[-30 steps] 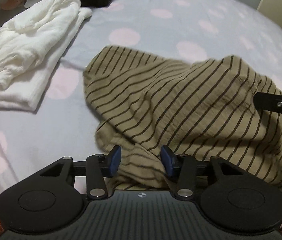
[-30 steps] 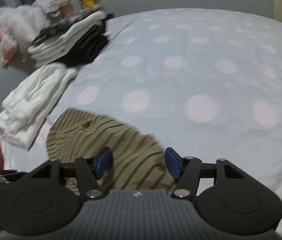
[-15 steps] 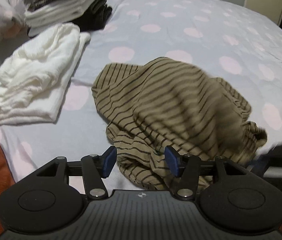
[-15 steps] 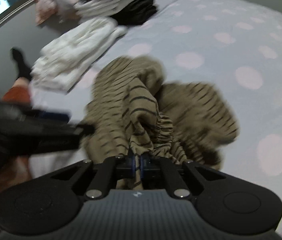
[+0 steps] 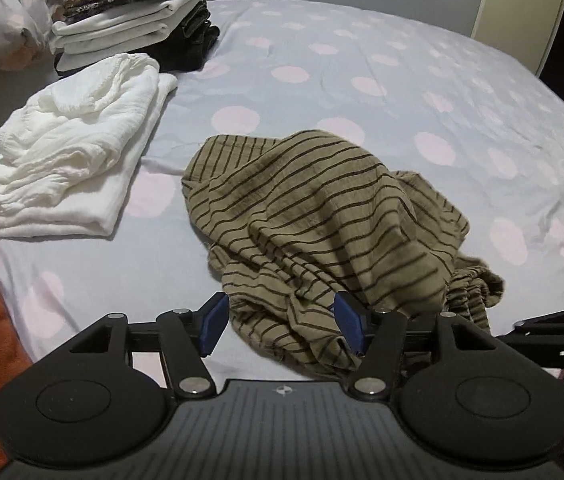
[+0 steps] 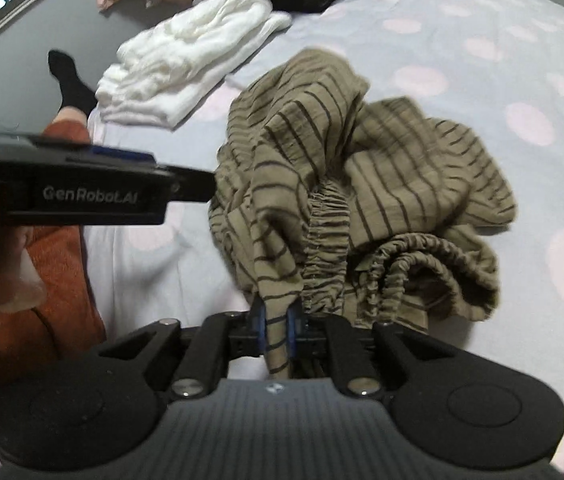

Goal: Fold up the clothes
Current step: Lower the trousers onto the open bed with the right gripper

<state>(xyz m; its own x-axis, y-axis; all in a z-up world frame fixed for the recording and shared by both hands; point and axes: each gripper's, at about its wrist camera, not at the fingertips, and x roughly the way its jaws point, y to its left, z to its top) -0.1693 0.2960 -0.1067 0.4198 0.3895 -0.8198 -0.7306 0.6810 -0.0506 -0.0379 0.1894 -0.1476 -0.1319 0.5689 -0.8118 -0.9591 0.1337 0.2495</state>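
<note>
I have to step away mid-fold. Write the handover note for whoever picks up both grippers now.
Right gripper: pinching a fold of the striped garment beside its elastic waistband; jaws easing open, cloth still between the pads.
Left gripper: opening, holds nothing, hovering over the garment's near edge.
Garment lies crumpled mid-bed, unfolded.
Done: white garment folded at left, stack behind it.
Left: spread the striped piece flat, fold it, set it with the others.
</note>
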